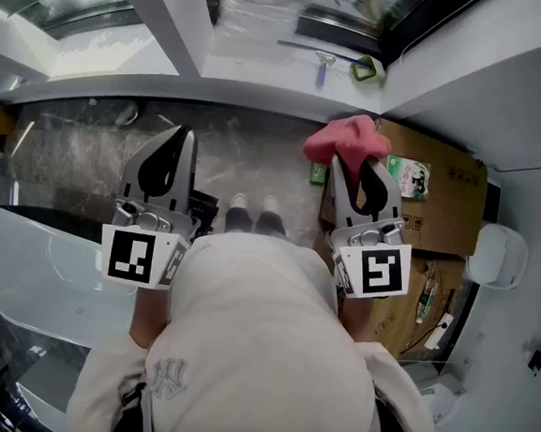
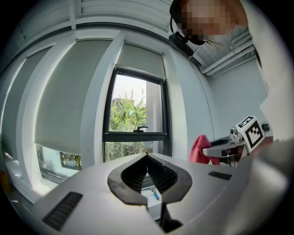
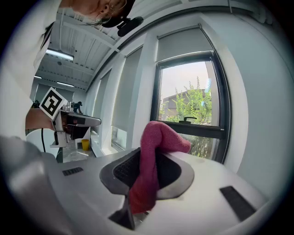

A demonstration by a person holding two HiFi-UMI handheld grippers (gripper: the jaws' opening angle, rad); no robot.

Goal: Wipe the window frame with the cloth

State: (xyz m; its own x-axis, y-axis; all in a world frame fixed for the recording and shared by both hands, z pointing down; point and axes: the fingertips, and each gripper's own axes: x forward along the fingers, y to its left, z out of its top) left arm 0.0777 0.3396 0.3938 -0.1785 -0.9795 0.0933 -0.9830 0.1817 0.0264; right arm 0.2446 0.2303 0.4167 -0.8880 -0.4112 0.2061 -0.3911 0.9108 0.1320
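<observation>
Nubby pink cloth (image 3: 163, 135) (soft, towel-like), matt grey plastic right gripper (image 3: 151, 158), smooth dark window frame (image 3: 206, 131)

No text legible anywhere. Green-and-white label (image 1: 408, 175) on cardboard box (image 1: 446, 202), just right of right hand-held gripper (image 1: 357, 168): print too small. Pale shirt emblem (image 1: 168, 381) behind left hand-held gripper (image 1: 179, 136): letters unclear.

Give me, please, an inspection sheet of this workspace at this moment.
Surface: white sill, small items on it.
Job's things: pink cloth; dark window frame, nothing touches it.
Clutter: blue-handled item and green-rimmed item on the sill.
Grippers: left tool shut, empty; right tool shut on the cloth.
Cables: thin dark cable by the cardboard boxes.
Surroundings: lowered blinds; trees outside.
</observation>
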